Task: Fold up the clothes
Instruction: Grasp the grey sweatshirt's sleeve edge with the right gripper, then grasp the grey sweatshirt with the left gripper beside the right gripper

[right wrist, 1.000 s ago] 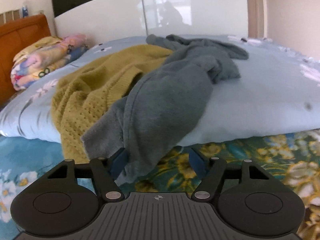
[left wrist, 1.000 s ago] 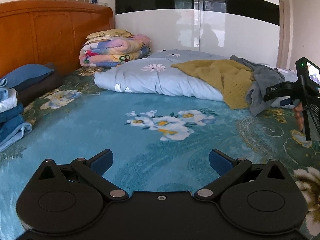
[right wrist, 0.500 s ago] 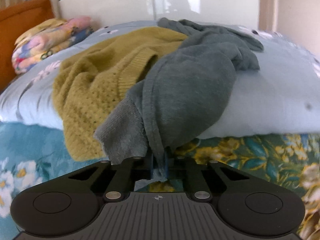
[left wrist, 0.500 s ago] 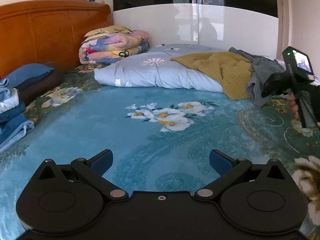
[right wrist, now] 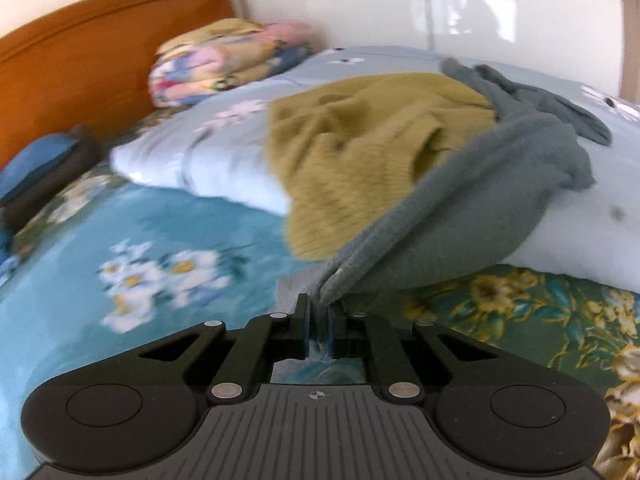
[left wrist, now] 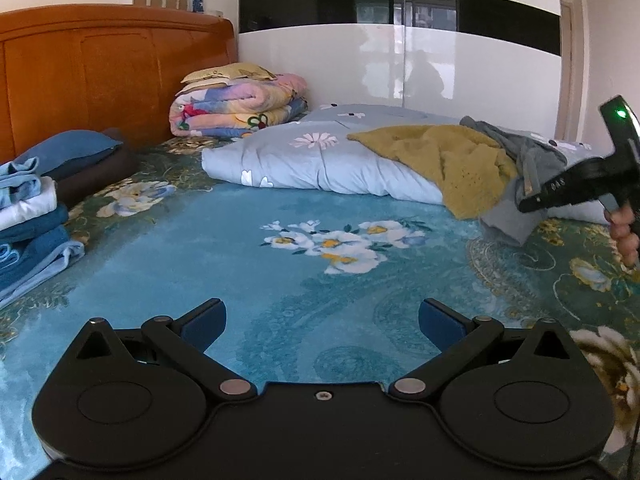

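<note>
A grey sweater (right wrist: pixel 472 208) lies over a pale blue duvet (right wrist: pixel 208 160), next to a mustard knit sweater (right wrist: pixel 360 152). My right gripper (right wrist: pixel 319 322) is shut on the grey sweater's lower edge, and the cloth stretches taut from the pads up onto the duvet. In the left wrist view the grey sweater (left wrist: pixel 532 168) and the mustard sweater (left wrist: pixel 448 160) show at the right, with the right gripper (left wrist: pixel 530 204) and the hand holding it. My left gripper (left wrist: pixel 320 320) is open over the blue floral bedspread (left wrist: pixel 280 276), with nothing between its fingers.
A stack of folded blue and white clothes (left wrist: pixel 28 224) sits at the left edge of the bed. A blue pillow (left wrist: pixel 68 152) and a folded colourful quilt (left wrist: pixel 236 104) lie by the wooden headboard (left wrist: pixel 100 68). A glossy white wardrobe (left wrist: pixel 400 64) stands behind the bed.
My right gripper closed on the grey sweater's edge, then pulled back, up and rolled, drawing the cloth taut. My left gripper shifted slightly and stayed open.
</note>
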